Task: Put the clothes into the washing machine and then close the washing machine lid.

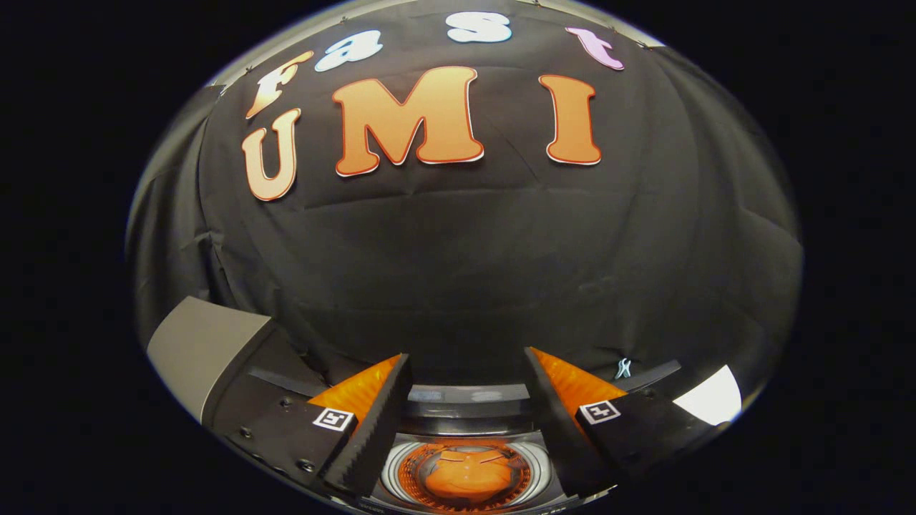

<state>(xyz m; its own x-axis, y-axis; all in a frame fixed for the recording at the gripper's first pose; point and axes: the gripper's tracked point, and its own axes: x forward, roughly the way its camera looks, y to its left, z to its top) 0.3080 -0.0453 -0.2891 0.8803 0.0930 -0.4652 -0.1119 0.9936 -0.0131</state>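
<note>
My gripper (466, 355) is open, and between its fingers I see only the black wall. It hangs above the washing machine (465, 411), looking over the dark back rim. Below and between the fingers lies the round drum opening (392, 468) with a silver ring. An orange garment (465, 476) lies inside the drum, well beneath the fingers and not touching them. I cannot tell where the lid stands.
A grey slanted panel (197, 347) rises to the left of the left finger. A white patch (712, 397) shows beyond the right finger. The black cloth wall (465, 272) stands close behind the machine, with a small pale clip (624, 368) at its foot.
</note>
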